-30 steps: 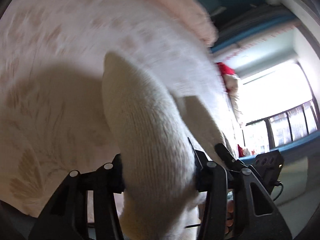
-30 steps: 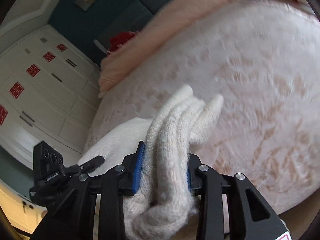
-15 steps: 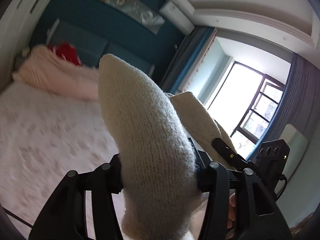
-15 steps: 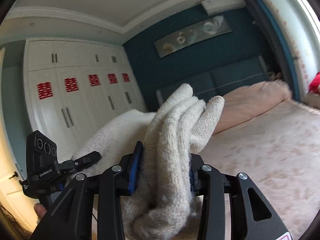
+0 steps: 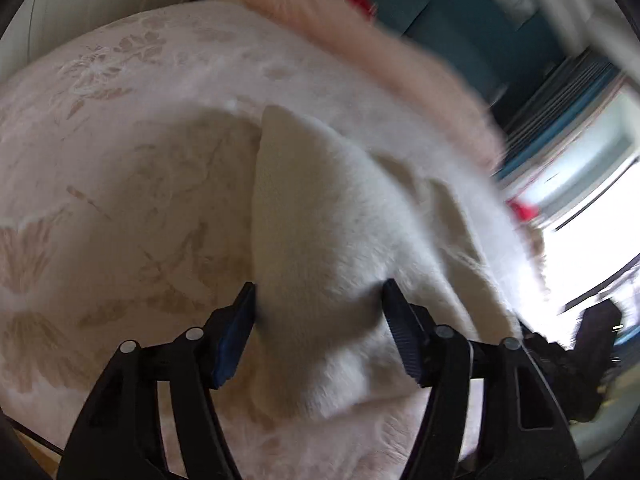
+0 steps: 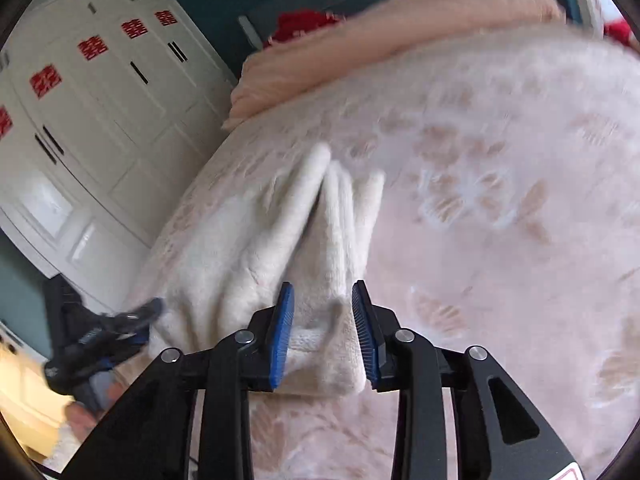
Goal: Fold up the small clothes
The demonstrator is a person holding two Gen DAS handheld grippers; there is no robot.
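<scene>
A cream knitted garment point(image 5: 320, 240) lies on the pale floral bedspread point(image 5: 120, 160). My left gripper point(image 5: 318, 300) has its jaws spread wide, with one end of the garment lying loose between them. In the right wrist view the same garment point(image 6: 280, 232) lies bunched in folds. My right gripper point(image 6: 323, 312) has its jaws parted around the near edge of the cloth, with small gaps beside the blue pads point(image 6: 282, 340). The left gripper point(image 6: 108, 332) shows blurred at the garment's other end.
A pink blanket point(image 6: 380, 40) and a red item point(image 6: 304, 24) lie at the head of the bed, against a teal wall. White wardrobes with red emblems point(image 6: 92, 80) stand to the left. A bright window point(image 5: 592, 220) is at the right.
Both grippers swung up, then came down to the bed with the garment. Both jaws have opened and the garment now lies on the bedspread.
</scene>
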